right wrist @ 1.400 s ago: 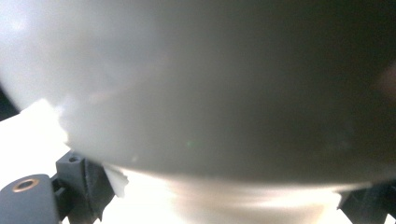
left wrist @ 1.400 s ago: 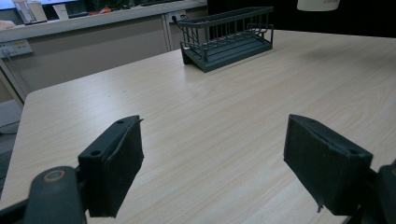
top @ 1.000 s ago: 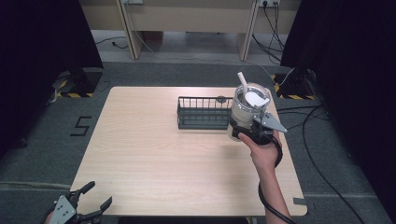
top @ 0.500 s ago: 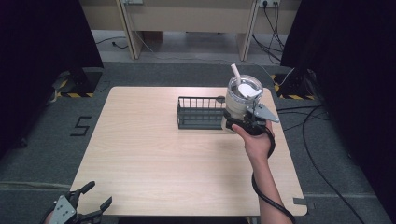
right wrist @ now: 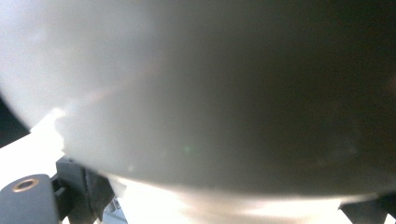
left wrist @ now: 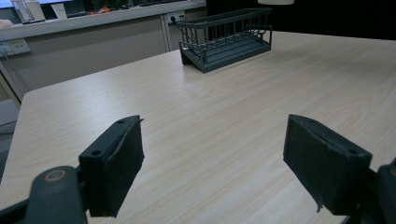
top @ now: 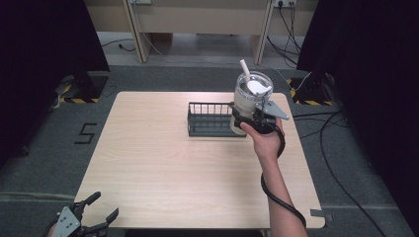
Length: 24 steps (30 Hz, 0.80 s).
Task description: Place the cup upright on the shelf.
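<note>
A white tumbler (top: 248,96) with a clear lid and a white straw is held up in my right gripper (top: 252,121), which is shut on its lower body. It hangs over the right end of the black wire rack (top: 210,121) at the back of the table. The tumbler's pale wall (right wrist: 196,93) looms right in front of the right gripper view. My left gripper (top: 86,222) stands open below the table's front left edge, with nothing between its jaws. From the left gripper view the rack (left wrist: 226,37) shows far across the table.
The light wooden table (top: 163,168) spreads bare between the rack and the front edge. Dark curtains flank both sides. Cables lie on the floor at the right, and a wooden bench stands behind the table.
My right gripper has lifted the tumbler higher and carried it slightly left, toward the rack's right end. The left gripper has stayed put.
</note>
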### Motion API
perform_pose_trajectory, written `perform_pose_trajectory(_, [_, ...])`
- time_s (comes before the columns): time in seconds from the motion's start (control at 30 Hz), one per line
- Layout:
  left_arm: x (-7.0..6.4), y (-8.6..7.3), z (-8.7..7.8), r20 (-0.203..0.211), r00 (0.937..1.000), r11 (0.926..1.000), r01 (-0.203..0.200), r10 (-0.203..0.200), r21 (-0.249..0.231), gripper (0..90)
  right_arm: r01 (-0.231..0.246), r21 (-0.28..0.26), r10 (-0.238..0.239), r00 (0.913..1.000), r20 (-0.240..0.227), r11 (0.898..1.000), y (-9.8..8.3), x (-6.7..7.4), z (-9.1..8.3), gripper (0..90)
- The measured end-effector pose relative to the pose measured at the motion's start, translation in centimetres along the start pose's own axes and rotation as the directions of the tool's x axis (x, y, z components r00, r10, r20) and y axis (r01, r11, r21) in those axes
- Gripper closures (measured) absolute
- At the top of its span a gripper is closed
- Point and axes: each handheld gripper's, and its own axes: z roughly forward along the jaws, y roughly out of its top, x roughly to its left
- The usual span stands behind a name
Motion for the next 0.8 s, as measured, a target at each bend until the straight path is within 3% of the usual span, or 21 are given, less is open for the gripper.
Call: perform_pose_trajectory(0.8, [0.0, 0.0, 0.0, 0.000, 1.0000, 1.0000, 0.005, -0.005, -0.003, 19.5, 0.006, 0.008, -0.006, 1.0000, 0.000, 1.000, 1.4, 0.5, 3.5, 10.2])
